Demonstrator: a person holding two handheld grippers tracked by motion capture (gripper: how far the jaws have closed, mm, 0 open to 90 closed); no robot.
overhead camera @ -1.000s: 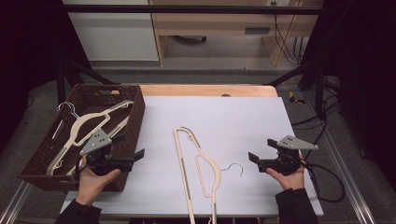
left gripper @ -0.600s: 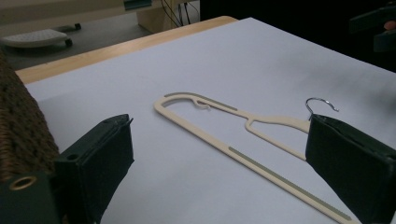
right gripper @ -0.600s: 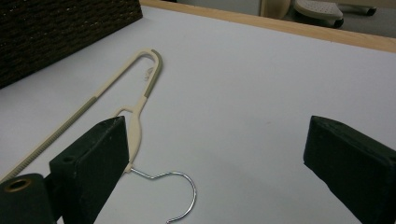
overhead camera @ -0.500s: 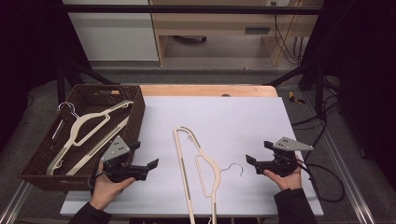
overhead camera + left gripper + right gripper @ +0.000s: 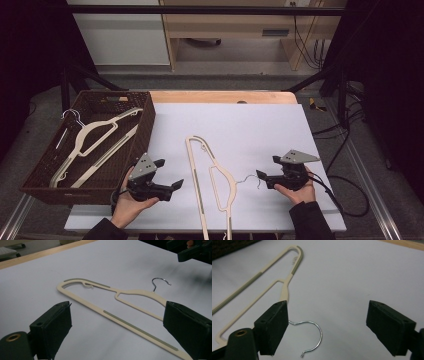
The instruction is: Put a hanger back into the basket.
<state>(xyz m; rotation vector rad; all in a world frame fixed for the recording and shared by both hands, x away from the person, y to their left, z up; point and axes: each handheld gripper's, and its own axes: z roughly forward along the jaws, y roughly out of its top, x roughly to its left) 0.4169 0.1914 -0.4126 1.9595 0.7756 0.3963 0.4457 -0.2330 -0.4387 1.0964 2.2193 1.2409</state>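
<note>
A cream plastic hanger (image 5: 210,185) lies flat on the white table top (image 5: 240,125), its wire hook (image 5: 250,180) pointing right. My left gripper (image 5: 169,174) hovers open just left of the hanger's long bar (image 5: 130,325), with nothing between its jaws (image 5: 117,307). My right gripper (image 5: 266,167) is low at the hook's end. In the right gripper view the hook (image 5: 312,325) lies between the wide jaws (image 5: 327,306), close to the left pad (image 5: 274,325) and apart from both. These jaws have just been closing a little.
A dark woven basket (image 5: 145,130) stands at the table's left edge and holds more cream hangers (image 5: 95,132). A wooden strip (image 5: 220,96) runs along the table's far edge. A cable (image 5: 350,200) trails from the right gripper off the right side.
My left gripper has moved right from the basket's corner toward the hanger and sunk lower. The right gripper has edged left and down until the hook lies between its jaws.
</note>
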